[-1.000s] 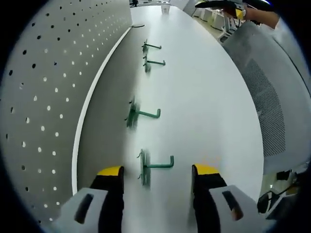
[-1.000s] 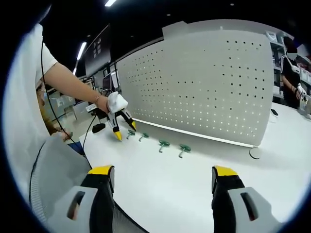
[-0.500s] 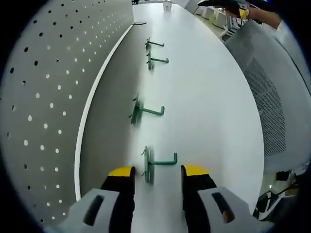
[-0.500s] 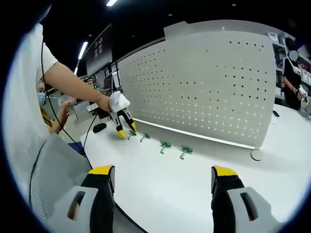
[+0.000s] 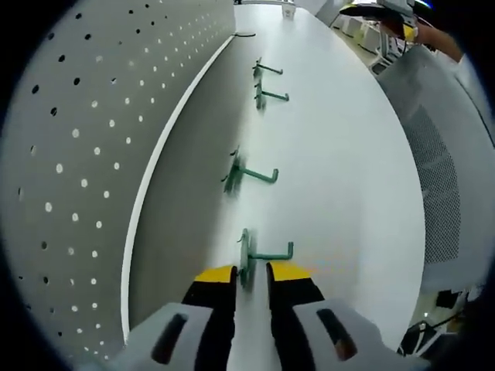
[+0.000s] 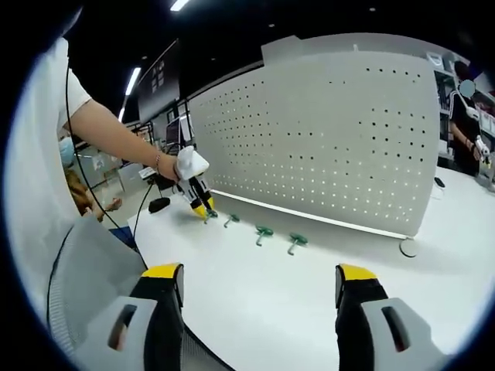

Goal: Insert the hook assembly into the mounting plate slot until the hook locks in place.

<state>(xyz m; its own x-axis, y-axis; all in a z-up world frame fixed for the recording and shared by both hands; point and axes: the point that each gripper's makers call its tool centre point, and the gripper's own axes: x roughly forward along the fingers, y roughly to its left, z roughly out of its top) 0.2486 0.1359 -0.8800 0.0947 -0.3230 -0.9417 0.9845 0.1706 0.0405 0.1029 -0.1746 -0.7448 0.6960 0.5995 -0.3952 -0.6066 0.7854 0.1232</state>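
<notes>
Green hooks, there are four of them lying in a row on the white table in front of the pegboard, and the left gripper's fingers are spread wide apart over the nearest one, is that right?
Not quite. The left gripper has its fingers closed in around the nearest green hook, not spread wide, as the left gripper view shows. The rest holds: four green hooks lie in a row on the white table in front of the pegboard.

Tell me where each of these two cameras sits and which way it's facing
Left gripper view: rides the left gripper, low over the white table, looking along a row of green hooks beside the pegboard; its jaws are closed around the nearest hook.
Right gripper view: rides the right gripper, held back, facing the pegboard front; the person's arm shows.
Shared: hooks, pegboard, table, left gripper.
</notes>
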